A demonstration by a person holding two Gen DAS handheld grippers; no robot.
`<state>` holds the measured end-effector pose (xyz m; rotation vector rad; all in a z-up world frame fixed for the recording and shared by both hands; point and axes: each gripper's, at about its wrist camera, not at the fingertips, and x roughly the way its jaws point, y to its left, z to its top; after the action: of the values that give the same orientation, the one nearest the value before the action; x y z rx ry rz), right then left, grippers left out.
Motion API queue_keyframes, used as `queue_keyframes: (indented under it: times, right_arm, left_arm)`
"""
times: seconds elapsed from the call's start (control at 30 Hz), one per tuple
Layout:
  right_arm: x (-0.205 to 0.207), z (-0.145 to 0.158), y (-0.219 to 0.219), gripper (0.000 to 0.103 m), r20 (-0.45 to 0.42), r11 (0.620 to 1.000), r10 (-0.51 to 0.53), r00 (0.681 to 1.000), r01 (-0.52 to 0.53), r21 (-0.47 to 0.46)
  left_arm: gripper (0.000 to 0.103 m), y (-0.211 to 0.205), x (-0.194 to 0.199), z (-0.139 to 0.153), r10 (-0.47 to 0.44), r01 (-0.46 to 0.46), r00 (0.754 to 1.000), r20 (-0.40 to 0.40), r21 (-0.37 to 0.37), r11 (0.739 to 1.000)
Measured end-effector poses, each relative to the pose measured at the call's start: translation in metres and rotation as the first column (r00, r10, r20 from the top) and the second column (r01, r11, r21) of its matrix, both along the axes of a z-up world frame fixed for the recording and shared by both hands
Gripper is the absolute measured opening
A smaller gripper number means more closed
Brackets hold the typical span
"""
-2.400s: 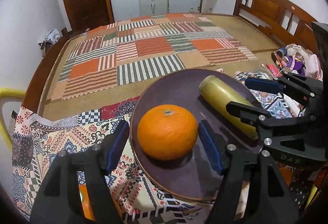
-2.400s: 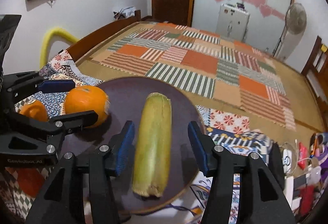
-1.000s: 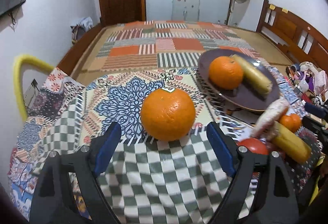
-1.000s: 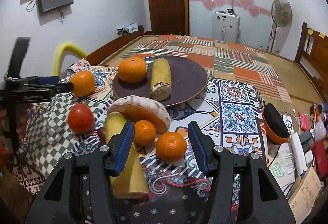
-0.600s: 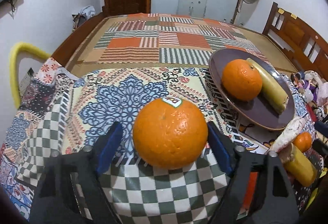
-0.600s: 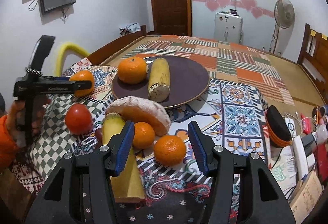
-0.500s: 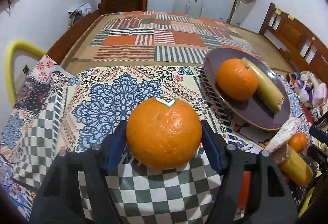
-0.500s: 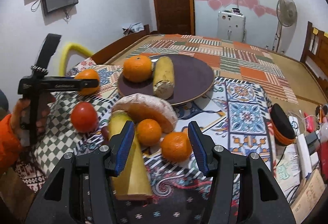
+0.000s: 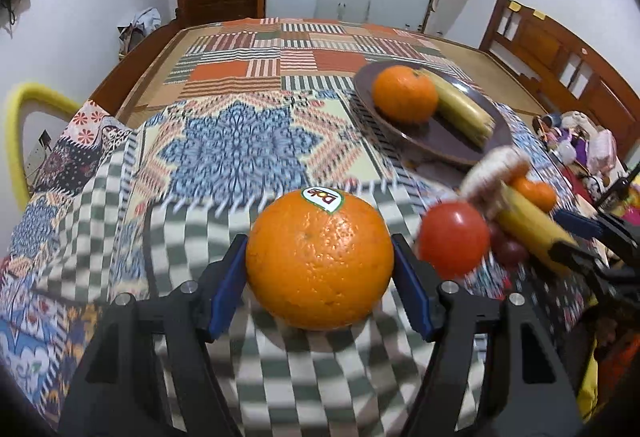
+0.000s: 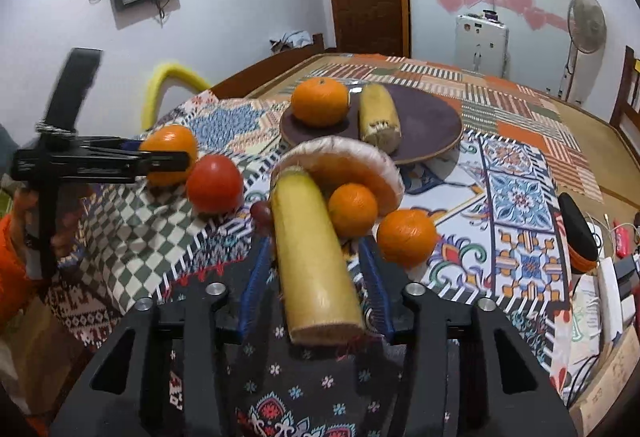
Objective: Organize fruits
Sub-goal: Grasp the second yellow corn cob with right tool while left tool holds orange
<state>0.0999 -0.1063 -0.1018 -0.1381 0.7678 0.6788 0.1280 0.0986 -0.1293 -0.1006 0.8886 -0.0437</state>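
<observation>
The left claw (image 9: 320,269) has its blue pads pressed against both flanks of the big stickered orange (image 9: 320,257), which sits dead centre between them on the checked cloth, so it is gripping that fruit; whether the orange has left the cloth cannot be told. From there the dark plate (image 9: 440,141) lies ahead and to the right, well apart, already carrying another orange (image 9: 405,93) and a yellow corn-like cob (image 9: 460,109), and the tomato (image 9: 454,239) sits just to the right of the gripped fruit, in the way of a straight path. The right claw (image 10: 316,277) straddles the long yellow cob (image 10: 312,257), whose long axis runs along the claw's own line of sight, pointing away toward the plate (image 10: 432,117); the jaws stand moderately wide with a gap on each side, so it is open and holds nothing. The small oranges (image 10: 353,209) and the netted fruit (image 10: 344,165) crowd the cob's far end. My judgement: the left side carries first, and the right must close squarely across the cob's width.
</observation>
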Motion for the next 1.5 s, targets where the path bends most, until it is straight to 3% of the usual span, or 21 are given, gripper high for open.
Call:
queue_keyframes:
  times: [0.17,0.57,0.9,1.13,1.5]
  right_arm:
    - [-0.001,-0.003,-0.005,0.036,-0.012,1.000,-0.004,1.000,0.004,0.015]
    - [-0.032,0.006,-0.031,0.035,-0.034,0.999,0.004,0.999,-0.005,-0.044]
    - [-0.009,0.011,-0.007,0.036,-0.048,0.994,0.052,0.997,-0.056,-0.089]
    - [0.013,-0.005,0.012,0.035,-0.104,0.988,0.076,0.992,-0.089,-0.128]
    - [0.004,0.010,-0.004,0.034,-0.057,0.996,0.063,0.996,-0.066,-0.059]
  left_arm:
    - [0.068,-0.012,-0.025,0.003,-0.039,0.038,0.999,0.026,0.058,0.998]
    - [0.068,-0.024,-0.049,-0.004,-0.054,0.050,0.997,0.062,0.064,0.997]
    - [0.069,-0.022,-0.050,-0.006,-0.055,0.052,0.995,0.084,0.043,0.998]
    - [0.069,-0.025,-0.052,-0.008,-0.072,0.066,0.993,0.097,0.064,0.996]
    - [0.068,-0.029,-0.048,-0.005,-0.073,0.066,0.994,0.083,0.083,0.994]
